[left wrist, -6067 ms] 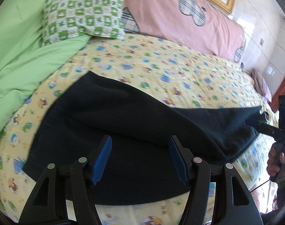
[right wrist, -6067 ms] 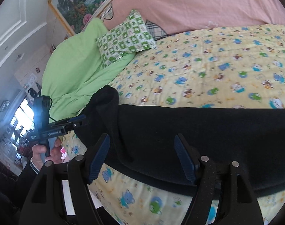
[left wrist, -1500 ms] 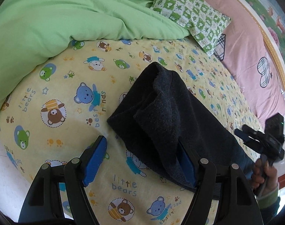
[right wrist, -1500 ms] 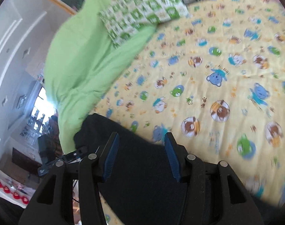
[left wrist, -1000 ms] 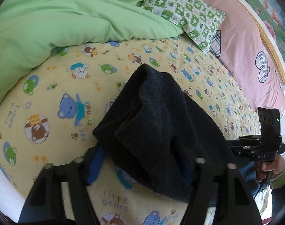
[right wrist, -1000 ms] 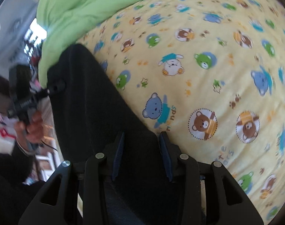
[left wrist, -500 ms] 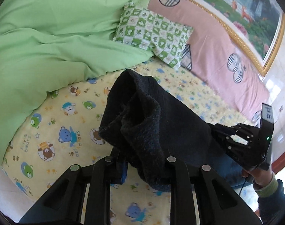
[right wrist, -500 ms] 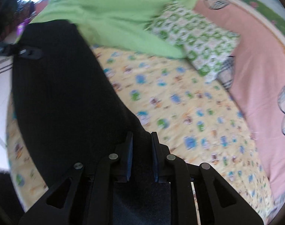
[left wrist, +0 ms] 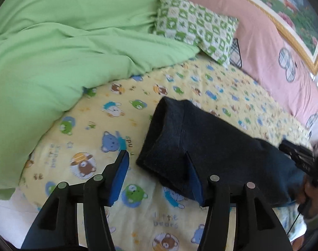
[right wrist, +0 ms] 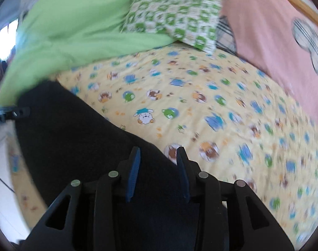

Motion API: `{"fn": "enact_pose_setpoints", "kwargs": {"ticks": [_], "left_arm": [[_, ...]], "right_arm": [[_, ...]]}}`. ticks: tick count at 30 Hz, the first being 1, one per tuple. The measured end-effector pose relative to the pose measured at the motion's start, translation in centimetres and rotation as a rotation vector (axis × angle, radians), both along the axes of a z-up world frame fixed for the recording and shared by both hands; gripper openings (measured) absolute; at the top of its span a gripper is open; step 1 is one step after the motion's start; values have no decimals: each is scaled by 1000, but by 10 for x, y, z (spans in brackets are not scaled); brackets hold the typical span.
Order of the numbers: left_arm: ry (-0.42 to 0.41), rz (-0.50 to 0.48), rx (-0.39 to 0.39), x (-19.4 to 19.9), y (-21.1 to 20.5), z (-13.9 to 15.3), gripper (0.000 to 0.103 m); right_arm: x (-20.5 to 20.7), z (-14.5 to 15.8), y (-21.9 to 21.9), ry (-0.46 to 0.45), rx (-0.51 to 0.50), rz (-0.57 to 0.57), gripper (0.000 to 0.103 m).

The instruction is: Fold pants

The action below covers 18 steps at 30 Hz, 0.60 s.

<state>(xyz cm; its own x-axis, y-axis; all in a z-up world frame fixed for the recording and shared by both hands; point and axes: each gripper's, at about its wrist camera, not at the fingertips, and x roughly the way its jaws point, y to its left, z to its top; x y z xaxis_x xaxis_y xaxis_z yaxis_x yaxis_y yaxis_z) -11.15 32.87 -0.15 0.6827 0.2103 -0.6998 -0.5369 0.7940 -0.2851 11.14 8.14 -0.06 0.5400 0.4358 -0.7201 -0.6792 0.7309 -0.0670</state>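
so the dark navy fleece pants lie in a folded strip on the pale yellow bear-print bedsheet, near the front edge of the bed, well short of the bunched light green duvet and the green-and-white checked pillow at the far side.

seen from the left wrist, the strip's long axis runs from its thick, doubled end in mid-frame away to the right and toward the other hand. the left gripper has its blue-padded jaws spread wide. the doubled end sits just ahead of and partly over the right-hand finger, while the left-hand finger stands apart over bare sheet, so nothing is pinched there.

in the right wrist view, which is blurred, the right gripper sits over the other part of the cloth with its jaws parted by a narrow gap. dark fabric lies under and between them, but no pinch shows.

my guess is that a fold has just been laid and another may follow. for that, the left gripper is the nearer one to the doubled end, which lies slightly to its right, so it would need to shift that way before closing.
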Motion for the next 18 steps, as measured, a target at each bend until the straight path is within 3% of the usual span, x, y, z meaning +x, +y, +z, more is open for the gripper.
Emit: {"fn": "enact_pose_setpoints", "kwargs": {"ticks": [4,6,18], "left_arm": [[-31,42,21,-11,-3,19,56],[-68,42,17,-13,-9,30,56],[-91,-223,14,46,-98,53,67]], "right_arm": [[-19,14,-41,28,108,-66,49],[-30,17,-64,48,151,-95,49],[-90,15,-175,102,286,-308,53]]}}
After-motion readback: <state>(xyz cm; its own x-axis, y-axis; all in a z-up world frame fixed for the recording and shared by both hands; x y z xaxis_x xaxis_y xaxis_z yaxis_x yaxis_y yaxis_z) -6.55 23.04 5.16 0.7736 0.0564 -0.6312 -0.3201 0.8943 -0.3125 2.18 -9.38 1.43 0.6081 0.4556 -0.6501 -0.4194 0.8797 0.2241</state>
